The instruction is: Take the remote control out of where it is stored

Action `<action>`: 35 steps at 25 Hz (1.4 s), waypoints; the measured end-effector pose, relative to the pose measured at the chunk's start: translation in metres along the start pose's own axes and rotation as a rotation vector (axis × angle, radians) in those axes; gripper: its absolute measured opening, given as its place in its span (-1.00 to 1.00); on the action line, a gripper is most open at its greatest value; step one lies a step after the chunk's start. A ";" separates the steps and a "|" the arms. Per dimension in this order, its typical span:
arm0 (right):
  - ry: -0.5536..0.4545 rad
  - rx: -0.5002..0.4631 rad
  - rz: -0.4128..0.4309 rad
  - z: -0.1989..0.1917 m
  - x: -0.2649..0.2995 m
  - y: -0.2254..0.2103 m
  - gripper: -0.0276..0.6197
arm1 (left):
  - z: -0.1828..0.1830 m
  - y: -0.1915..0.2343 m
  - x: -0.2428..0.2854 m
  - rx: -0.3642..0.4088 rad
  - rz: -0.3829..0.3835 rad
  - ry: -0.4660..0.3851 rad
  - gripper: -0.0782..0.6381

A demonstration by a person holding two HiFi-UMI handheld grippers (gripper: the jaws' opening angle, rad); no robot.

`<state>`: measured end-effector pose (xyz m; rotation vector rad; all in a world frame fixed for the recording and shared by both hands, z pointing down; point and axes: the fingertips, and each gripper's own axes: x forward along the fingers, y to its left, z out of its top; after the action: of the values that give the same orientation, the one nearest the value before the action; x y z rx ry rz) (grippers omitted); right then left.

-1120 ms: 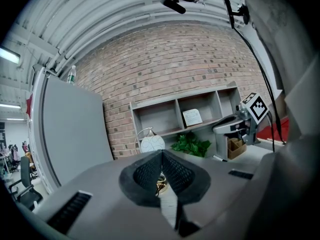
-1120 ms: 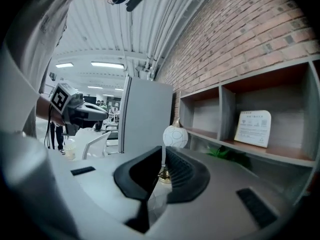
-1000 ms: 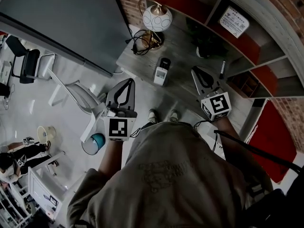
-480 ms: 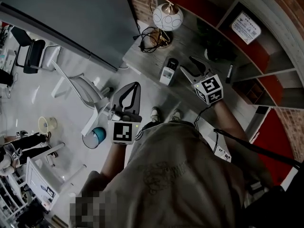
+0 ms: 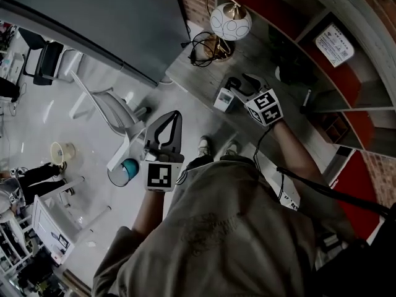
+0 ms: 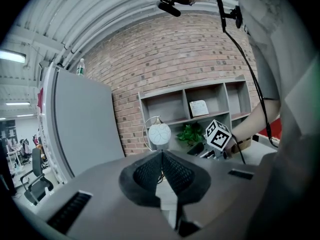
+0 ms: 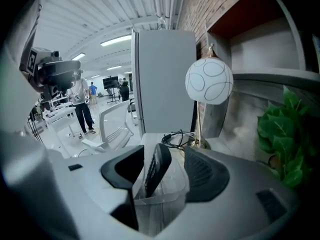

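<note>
A black remote control (image 7: 157,168) stands upright in a clear plastic holder (image 7: 156,206) on the grey desk (image 5: 260,54). My right gripper (image 7: 165,155) is at the holder, its jaws opening, one on each side of the remote's top. The pads do not press on it. In the head view the right gripper (image 5: 237,86) reaches over the holder (image 5: 224,99) from the right. My left gripper (image 5: 174,114) hangs shut over the floor, short of the desk, with nothing in it; in its own view its tips (image 6: 162,153) meet.
A globe lamp (image 5: 230,20) and coiled cables (image 5: 204,45) stand behind the holder. A green plant (image 7: 285,134) and open shelves (image 5: 334,42) are to the right. A white chair (image 5: 105,113) and a blue bin (image 5: 127,169) are on the floor at the left.
My right gripper has swung left across the desk to the holder and opened its jaws around the remote. The left gripper has barely shifted.
</note>
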<state>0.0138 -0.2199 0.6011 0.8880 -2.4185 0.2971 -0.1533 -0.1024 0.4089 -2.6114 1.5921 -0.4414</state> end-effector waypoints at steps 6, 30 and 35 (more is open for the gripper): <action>0.066 0.029 0.023 -0.019 0.024 -0.003 -0.18 | -0.009 0.012 0.001 -0.014 0.027 0.028 -0.75; 0.060 -0.006 0.107 -0.015 0.042 0.013 -0.56 | -0.024 0.024 0.001 -0.017 0.074 0.088 -0.75; 0.023 0.010 0.091 -0.003 0.037 0.010 -0.56 | -0.025 0.022 -0.002 -0.023 0.072 0.083 -0.75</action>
<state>-0.0143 -0.2310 0.6240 0.7762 -2.4419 0.3514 -0.1791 -0.1086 0.4280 -2.5737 1.7200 -0.5360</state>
